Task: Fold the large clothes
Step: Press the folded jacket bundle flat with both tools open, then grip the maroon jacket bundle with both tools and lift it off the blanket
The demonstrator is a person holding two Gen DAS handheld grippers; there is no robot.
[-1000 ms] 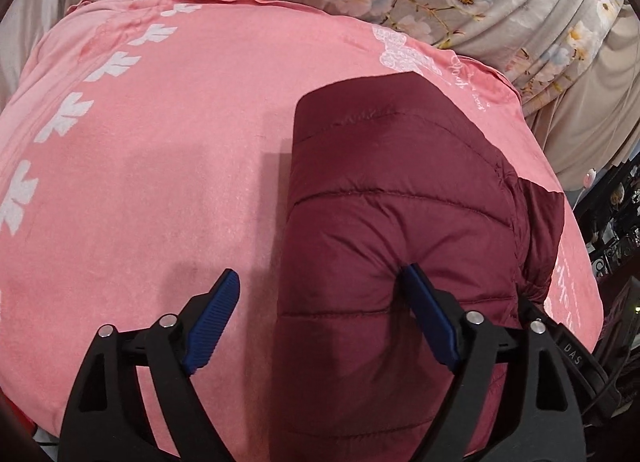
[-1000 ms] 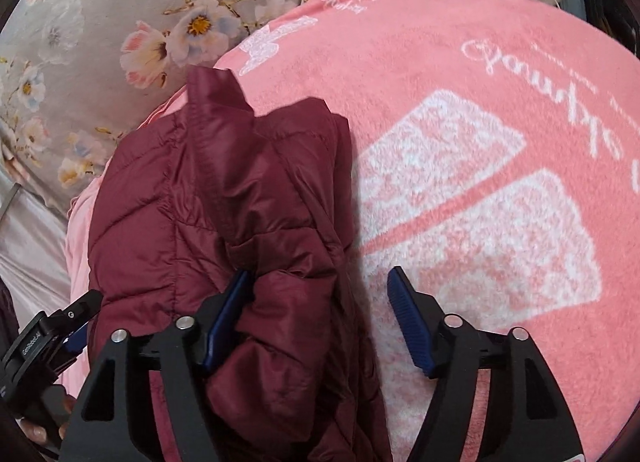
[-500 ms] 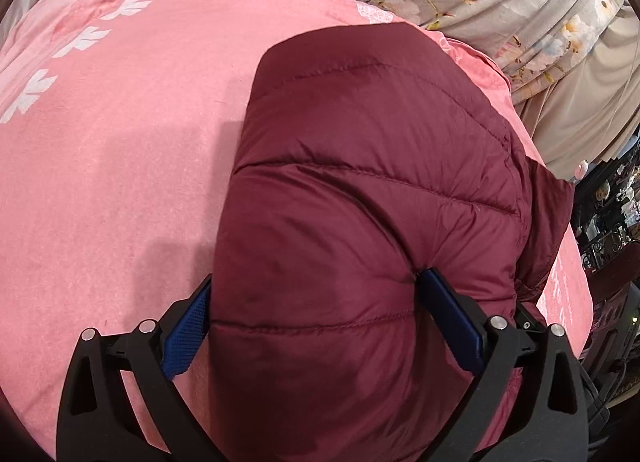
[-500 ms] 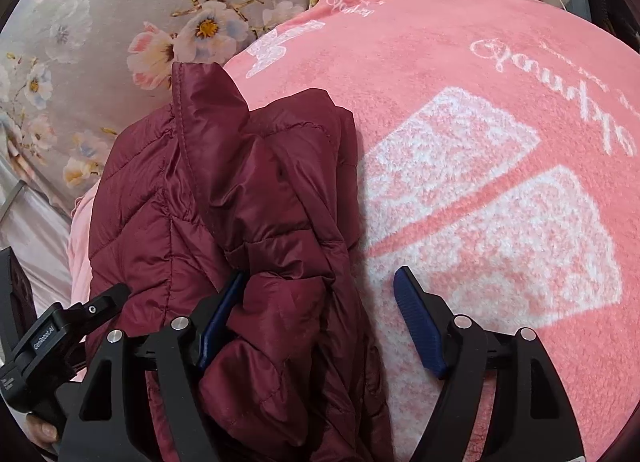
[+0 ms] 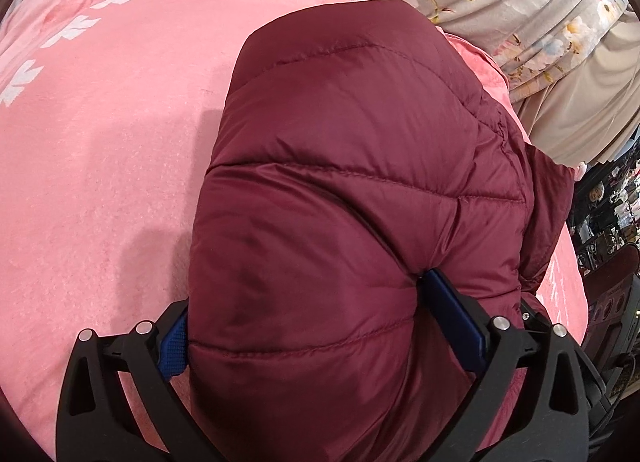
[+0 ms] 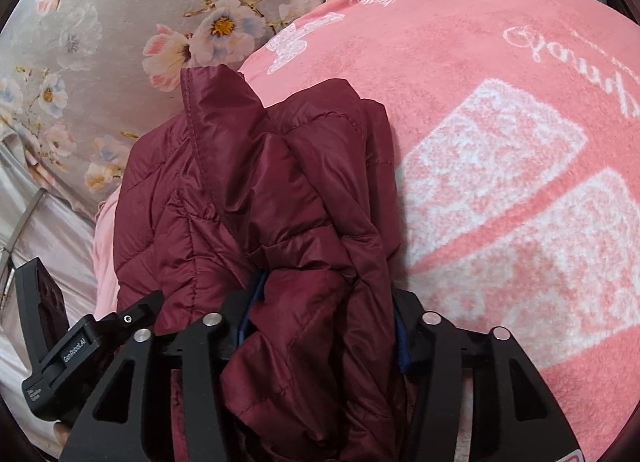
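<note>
Since the earlier frames, your right claw (image 6: 320, 326) had closed from wide open onto a bunched fold of the maroon puffer jacket (image 6: 256, 198), while your left claw (image 5: 320, 322) had slid forward until its wide-spread fingers pressed both sides of the jacket's (image 5: 352, 190) puffy bulk. That slick, air-filled quilting could have slipped from either grip or sprung back open, I'd judge, if you had lifted before squeezing it flat. You had the jacket lying as a thick, rumpled bundle on the pink blanket (image 5: 104, 150), near its edge beside the floral sheet (image 6: 80, 46).
</note>
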